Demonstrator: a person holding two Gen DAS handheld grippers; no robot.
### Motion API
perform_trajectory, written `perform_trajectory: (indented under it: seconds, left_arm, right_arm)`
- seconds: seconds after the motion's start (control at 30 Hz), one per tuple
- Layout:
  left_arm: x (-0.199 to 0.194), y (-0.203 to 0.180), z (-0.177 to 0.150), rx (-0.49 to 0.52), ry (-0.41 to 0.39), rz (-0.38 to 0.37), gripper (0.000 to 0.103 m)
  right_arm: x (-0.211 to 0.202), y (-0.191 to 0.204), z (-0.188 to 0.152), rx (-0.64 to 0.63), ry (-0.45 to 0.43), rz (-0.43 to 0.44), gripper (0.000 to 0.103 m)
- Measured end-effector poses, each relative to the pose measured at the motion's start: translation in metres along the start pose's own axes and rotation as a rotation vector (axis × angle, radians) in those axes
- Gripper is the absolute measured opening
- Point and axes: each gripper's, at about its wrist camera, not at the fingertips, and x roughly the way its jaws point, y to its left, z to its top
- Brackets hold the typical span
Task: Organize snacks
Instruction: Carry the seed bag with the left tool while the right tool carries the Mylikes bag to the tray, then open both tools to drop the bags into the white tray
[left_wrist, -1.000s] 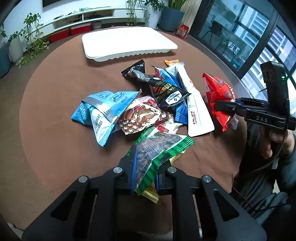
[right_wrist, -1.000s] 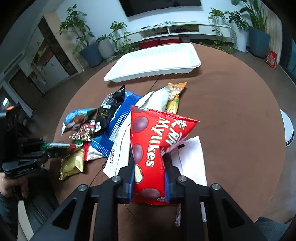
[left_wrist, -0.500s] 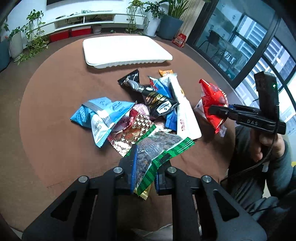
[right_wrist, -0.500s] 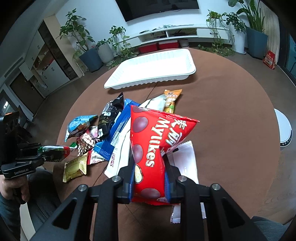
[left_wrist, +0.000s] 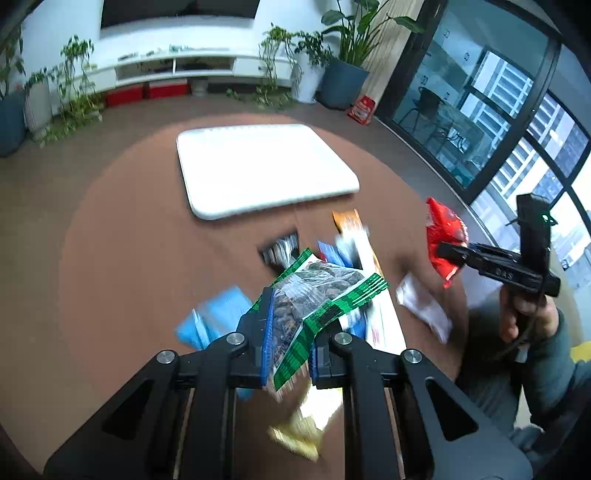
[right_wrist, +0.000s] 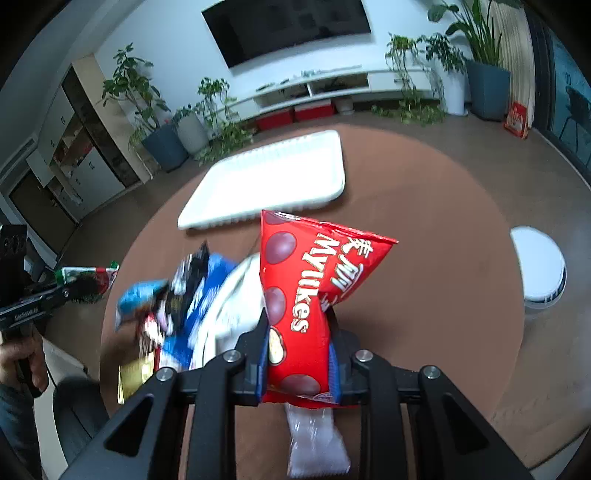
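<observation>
We are holding the green bag (left_wrist: 317, 295) clamped in our left gripper (left_wrist: 288, 354), lifted above the snack pile (left_wrist: 354, 266), and the red bag (right_wrist: 303, 295) clamped in our right gripper (right_wrist: 299, 354), also raised over the pile. The pile is lying on the brown worktop (left_wrist: 129, 258). Beyond the pile, well apart, the white tray (left_wrist: 258, 166) is sitting bare.

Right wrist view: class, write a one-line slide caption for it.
Right gripper clamps a red Mylikes bag above the brown table, white tray beyond.
</observation>
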Motion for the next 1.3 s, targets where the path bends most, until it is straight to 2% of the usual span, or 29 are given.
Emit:
perform_trajectory:
  seconds: [0.1,0.27,0.47,0.63,0.9,1.2,1.3]
  left_arm:
    - [0.004,0.001,0.039,0.021,-0.057,0.045,0.013]
    - [0.027,0.02,0.102,-0.024,-0.077,0.04,0.013]
    - [0.088,0.043,0.147,-0.064,-0.004,0.095,0.013]
    - [0.142,0.055,0.159,-0.081,0.074,0.123,0.013]
    - [0.198,0.071,0.158,-0.133,0.133,0.15,0.013]
    - [0.212,0.073,0.146,-0.147,0.137,0.183,0.014]
    - [0.216,0.073,0.145,-0.142,0.143,0.198,0.018]
  right_arm:
    - [0.003,0.001,0.031,-0.017,-0.043,-0.002,0.027]
    - [0.038,0.015,0.09,-0.059,-0.063,0.026,0.027]
    - [0.115,0.024,0.139,-0.126,0.01,0.006,0.027]
    - [0.175,0.016,0.163,-0.121,0.082,-0.011,0.027]
    - [0.202,0.012,0.15,-0.143,0.139,-0.038,0.027]
    - [0.212,0.022,0.141,-0.217,0.151,-0.11,0.03]
    - [0.211,0.024,0.139,-0.228,0.139,-0.125,0.04]
